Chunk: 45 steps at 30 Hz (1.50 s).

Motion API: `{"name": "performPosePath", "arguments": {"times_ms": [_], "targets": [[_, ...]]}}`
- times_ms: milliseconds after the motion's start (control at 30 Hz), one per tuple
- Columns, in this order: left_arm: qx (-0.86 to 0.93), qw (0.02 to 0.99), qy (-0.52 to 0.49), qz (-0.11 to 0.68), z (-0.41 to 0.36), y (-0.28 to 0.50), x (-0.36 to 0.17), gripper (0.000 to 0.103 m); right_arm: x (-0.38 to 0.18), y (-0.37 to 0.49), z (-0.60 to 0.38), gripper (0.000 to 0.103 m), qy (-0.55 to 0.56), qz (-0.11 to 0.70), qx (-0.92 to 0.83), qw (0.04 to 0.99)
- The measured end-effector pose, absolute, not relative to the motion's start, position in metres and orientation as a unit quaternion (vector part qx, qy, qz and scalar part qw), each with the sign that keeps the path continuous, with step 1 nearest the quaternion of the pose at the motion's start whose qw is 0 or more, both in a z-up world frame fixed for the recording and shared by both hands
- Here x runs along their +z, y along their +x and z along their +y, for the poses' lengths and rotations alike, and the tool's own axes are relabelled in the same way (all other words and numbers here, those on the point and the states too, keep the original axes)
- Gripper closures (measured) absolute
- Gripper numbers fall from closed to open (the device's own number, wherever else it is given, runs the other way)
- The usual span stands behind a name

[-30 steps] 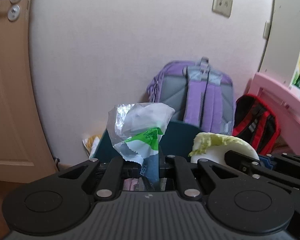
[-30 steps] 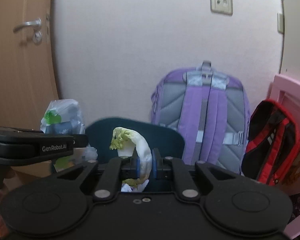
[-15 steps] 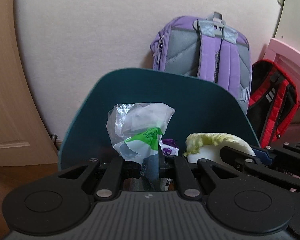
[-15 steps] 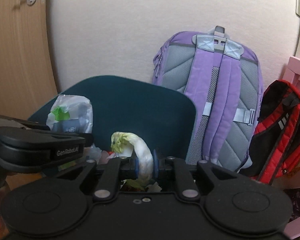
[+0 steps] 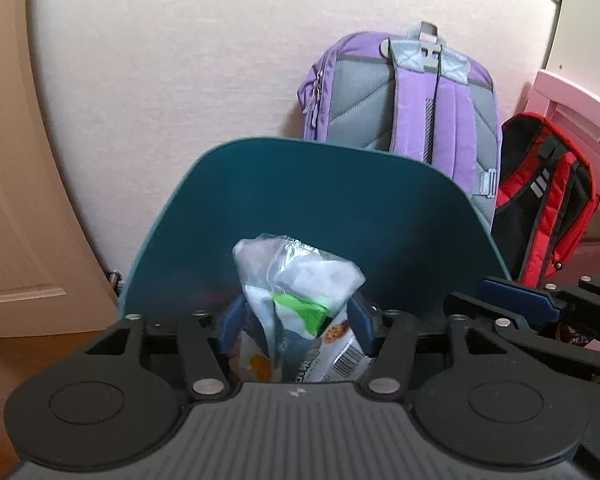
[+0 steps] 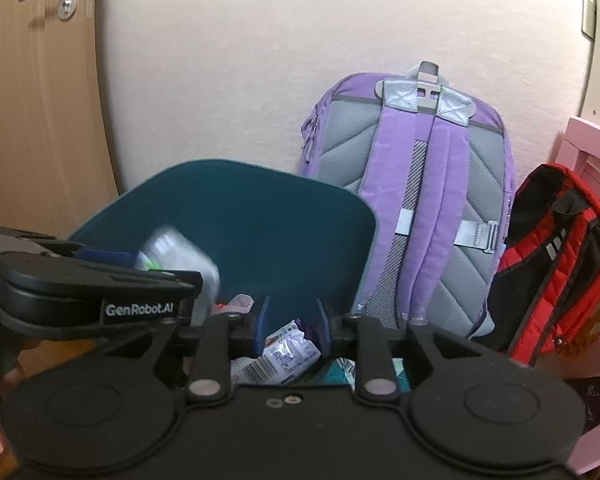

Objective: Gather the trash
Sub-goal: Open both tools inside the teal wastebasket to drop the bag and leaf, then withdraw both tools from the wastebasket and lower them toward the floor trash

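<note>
- Both of my grippers have let go since half a second ago: the left gripper, then clamped on the crumpled plastic wrapper, now has its jaws spread wide, and the cabbage piece the right gripper was pinching is gone from between its fingers.
- From the left wrist view, the wrapper, clear film with a green patch, sits in the gap between the blue pads; I cannot tell whether it touches either one.
- It hangs over the mouth of the teal bin, whose raised lid fills the far middle of the view.
- From the right wrist view, my right gripper's jaws stand well apart with nothing held, poised above the bin's contents.
- Below that gap lies a packet with a barcode among other litter inside the bin.
- My left gripper shows at the left of the right wrist view, with the wrapper a motion-blurred pale shape just beyond it.
- Far behind the bin, a purple backpack leans on the wall, and a red and black backpack slumps to its right.
- A wooden door stands at far left.
</note>
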State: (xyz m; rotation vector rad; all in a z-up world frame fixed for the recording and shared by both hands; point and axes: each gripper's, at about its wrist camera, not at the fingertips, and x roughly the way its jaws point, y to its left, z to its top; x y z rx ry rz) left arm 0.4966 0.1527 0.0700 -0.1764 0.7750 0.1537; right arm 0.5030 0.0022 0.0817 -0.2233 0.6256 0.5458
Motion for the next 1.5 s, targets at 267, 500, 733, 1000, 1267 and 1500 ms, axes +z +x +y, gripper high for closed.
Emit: {"name": "performPosePath", "arguments": {"times_ms": [267, 500, 733, 1000, 1267, 1500], "targets": [[0.077, 0.930, -0.091, 0.346, 0.144, 0.459, 0.108, 0.028, 0.112, 0.467, -0.023, 0.065, -0.106, 0.282, 0.272, 0.914], [0.070, 0.937, -0.102, 0.326, 0.135, 0.412, 0.139, 0.027, 0.135, 0.426, -0.048, 0.055, -0.093, 0.274, 0.282, 0.915], [0.059, 0.940, -0.119, 0.315, 0.127, 0.361, 0.155, 0.023, 0.148, 0.379, -0.071, 0.048, -0.093, 0.256, 0.288, 0.918], [0.046, 0.942, -0.118, 0.310, 0.115, 0.301, 0.158, 0.022, 0.147, 0.329, -0.093, 0.038, -0.095, 0.241, 0.307, 0.916], [0.034, 0.943, -0.107, 0.315, 0.103, 0.252, 0.143, 0.022, 0.127, 0.295, -0.111, 0.023, -0.087, 0.247, 0.323, 0.910], [0.018, 0.938, -0.101, 0.330, 0.094, 0.221, 0.106, 0.019, 0.084, 0.272, -0.122, 0.009, -0.091, 0.270, 0.336, 0.898]]}}
